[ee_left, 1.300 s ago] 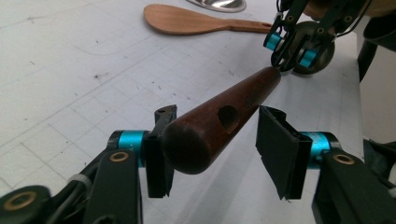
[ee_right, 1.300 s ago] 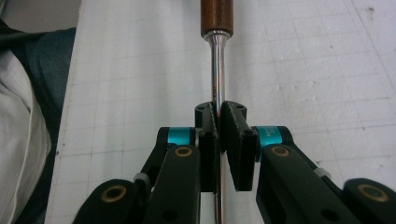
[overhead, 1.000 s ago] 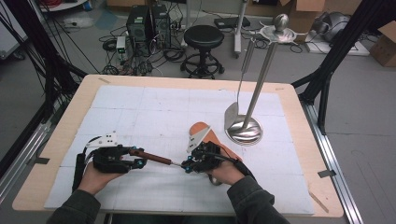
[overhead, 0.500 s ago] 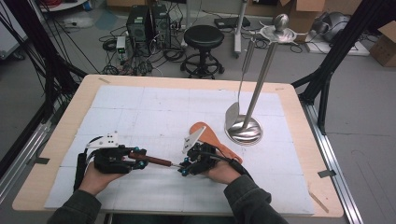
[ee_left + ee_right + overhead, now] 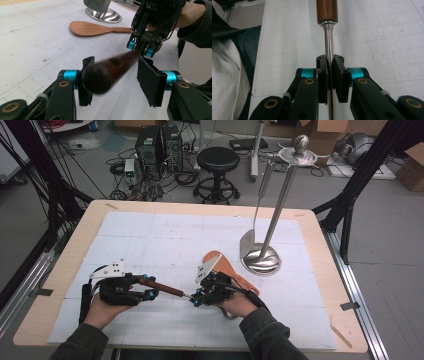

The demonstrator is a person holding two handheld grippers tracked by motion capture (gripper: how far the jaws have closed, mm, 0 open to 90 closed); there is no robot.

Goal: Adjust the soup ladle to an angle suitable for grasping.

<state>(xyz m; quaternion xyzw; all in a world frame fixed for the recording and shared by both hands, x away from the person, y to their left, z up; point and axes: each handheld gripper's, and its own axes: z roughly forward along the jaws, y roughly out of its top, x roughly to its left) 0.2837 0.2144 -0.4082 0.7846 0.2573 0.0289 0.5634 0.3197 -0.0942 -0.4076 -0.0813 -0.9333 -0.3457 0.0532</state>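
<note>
the right gripper (image 5: 196, 299) is clamped on the thin metal shank (image 5: 328, 40) of a utensil, its two pads pressed tight against the steel just below the point where the dark wooden handle (image 5: 161, 286) begins. that handle runs from the right gripper's tips straight across to the left gripper (image 5: 152, 292), whose jaws have just been opening; in the left gripper view the rounded butt of the handle sits between them, close against one pad, while the other pad stands clear of the wood with a plain gap (so no squeeze from that side). both grippers face each other low over the white gridded mat (image 5: 165, 240), tips near, with the utensil bridging them. beyond the right gripper, just behind it, a wooden rice paddle (image 5: 93, 28) lies flat on the mat, and farther off past it stands a steel stand (image 5: 261, 259) with a round base.
</note>
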